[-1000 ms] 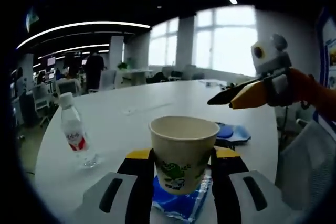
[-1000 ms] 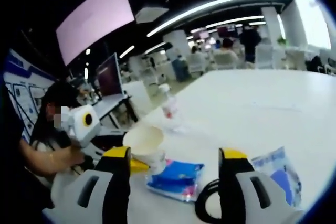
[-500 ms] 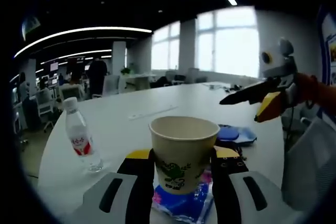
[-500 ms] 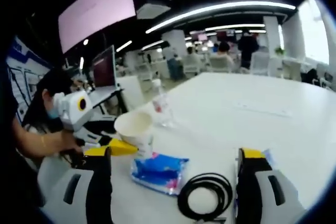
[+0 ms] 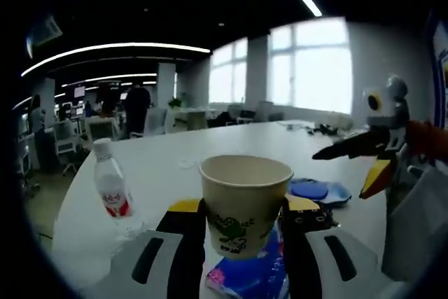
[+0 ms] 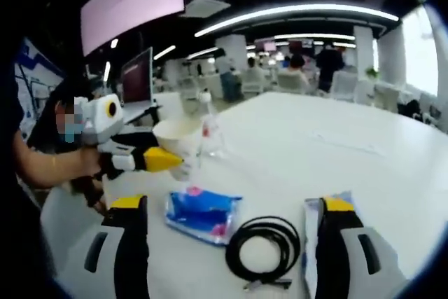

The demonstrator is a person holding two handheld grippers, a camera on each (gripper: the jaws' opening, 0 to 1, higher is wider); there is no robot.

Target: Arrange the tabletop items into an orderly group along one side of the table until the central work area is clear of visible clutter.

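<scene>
In the left gripper view, the left gripper [image 5: 243, 218] clamps a paper cup [image 5: 245, 204] between its two yellow-tipped jaws, one pressed to each side of the cup wall. The cup stands upright, open mouth up, with a green print on its side. Just under it, at about 6 o'clock, lies a blue plastic packet [image 5: 250, 278] on the white tabletop [image 5: 231, 145]. A small water bottle [image 5: 113, 188] with a red label stands upright at 9 o'clock from the cup, apart from it. At 3 o'clock from the cup, a blue pouch [image 5: 318, 190] lies flat on the tabletop, and beyond it the right gripper [image 5: 364, 162] comes in from the right edge, its jaws spread apart with nothing between them.

In the right gripper view, the right gripper [image 6: 227, 211] has its jaws wide apart and empty. Between them, near the bottom, a coiled black cable [image 6: 264, 250] lies on the tabletop [image 6: 315, 145]. At 10 o'clock from the coil sits the blue packet [image 6: 201, 211]. A blue and clear pouch [image 6: 329, 204] lies just beside the right-hand jaw. Farther back, at 11 o'clock, the left gripper [image 6: 157, 160] holds the paper cup [image 6: 175, 138], with the water bottle [image 6: 210, 131] upright just beside it. A person's hand [image 6: 87, 162] holds that gripper.
</scene>
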